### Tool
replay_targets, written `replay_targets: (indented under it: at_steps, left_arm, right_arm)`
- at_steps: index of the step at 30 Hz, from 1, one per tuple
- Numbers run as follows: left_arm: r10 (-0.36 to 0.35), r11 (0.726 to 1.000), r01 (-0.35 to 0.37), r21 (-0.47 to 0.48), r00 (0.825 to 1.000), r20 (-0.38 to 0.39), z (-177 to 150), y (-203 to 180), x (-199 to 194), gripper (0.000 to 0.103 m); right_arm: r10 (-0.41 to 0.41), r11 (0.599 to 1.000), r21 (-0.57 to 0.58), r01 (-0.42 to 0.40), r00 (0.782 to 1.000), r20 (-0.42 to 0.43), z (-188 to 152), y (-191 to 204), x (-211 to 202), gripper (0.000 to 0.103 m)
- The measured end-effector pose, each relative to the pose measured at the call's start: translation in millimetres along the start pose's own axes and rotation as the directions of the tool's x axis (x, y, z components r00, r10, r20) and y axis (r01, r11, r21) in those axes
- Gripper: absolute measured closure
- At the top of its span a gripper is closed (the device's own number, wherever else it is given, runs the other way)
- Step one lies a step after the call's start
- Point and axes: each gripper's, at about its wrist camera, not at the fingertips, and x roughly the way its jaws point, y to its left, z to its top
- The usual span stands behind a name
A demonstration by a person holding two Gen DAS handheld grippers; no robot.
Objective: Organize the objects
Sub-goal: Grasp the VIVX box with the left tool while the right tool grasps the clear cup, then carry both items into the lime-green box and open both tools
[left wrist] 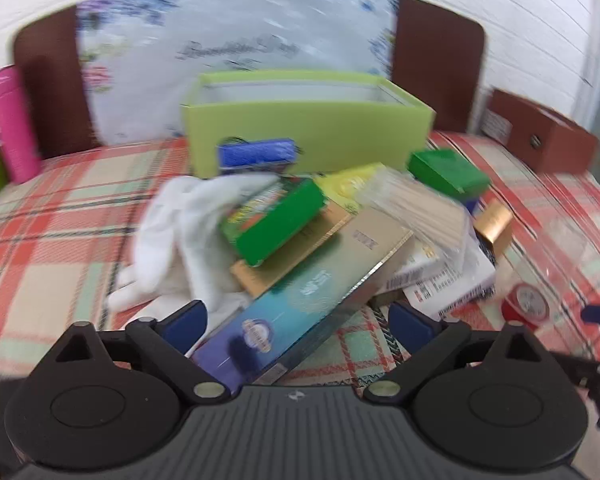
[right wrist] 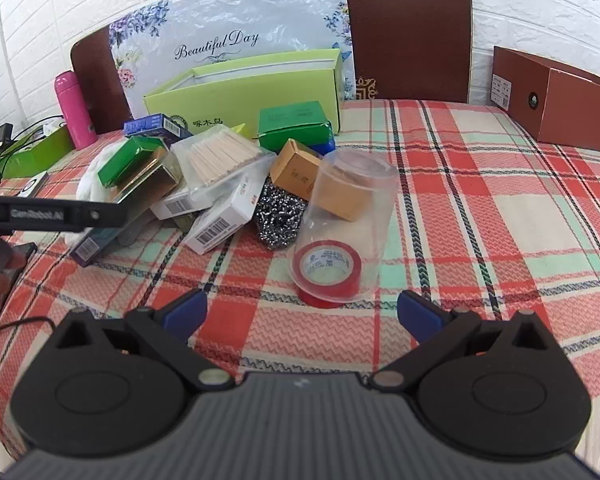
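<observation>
Plaid tablecloth | jumbled boxes pile, clear cup over red tape | both tongs wide, empty

Clear plastic cup, woven tablecloth

Both cams sit right behind their own claw, looking forward and angled down at the plaid worktop. The left one is close in, almost on top of the pile of boxes, and blurry. The right one sits further back and off to the right, sharper, nearest the red tape roll. Both catch the pile, the tape, the green open box and the far wall.
</observation>
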Motion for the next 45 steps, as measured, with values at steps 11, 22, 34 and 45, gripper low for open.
replay_targets:
  at_steps: [11,22,34,45]
  left_arm:
    - [-0.173,0.975,0.171,-0.141,0.985,-0.002,-19,-11,-15,0.035]
    - [-0.171,0.98,0.165,-0.109,0.984,-0.052,-6,-33,7,0.045]
    - [-0.205,0.961,0.202,-0.188,0.979,0.008,-1,-29,-29,0.059]
    - [-0.182,0.943,0.24,-0.231,0.952,0.244,86,-8,-64,0.059]
  right_arm:
    - [-0.032,0.999,0.007,0.032,0.998,0.049,25,-13,24,0.0]
    - [-0.036,0.999,0.008,0.035,0.997,0.066,34,-22,29,0.03]
    - [0.08,0.997,-0.017,-0.078,0.984,0.161,45,-16,-19,0.056]
    - [0.207,0.976,-0.137,-0.171,0.925,0.32,136,8,-17,0.056]
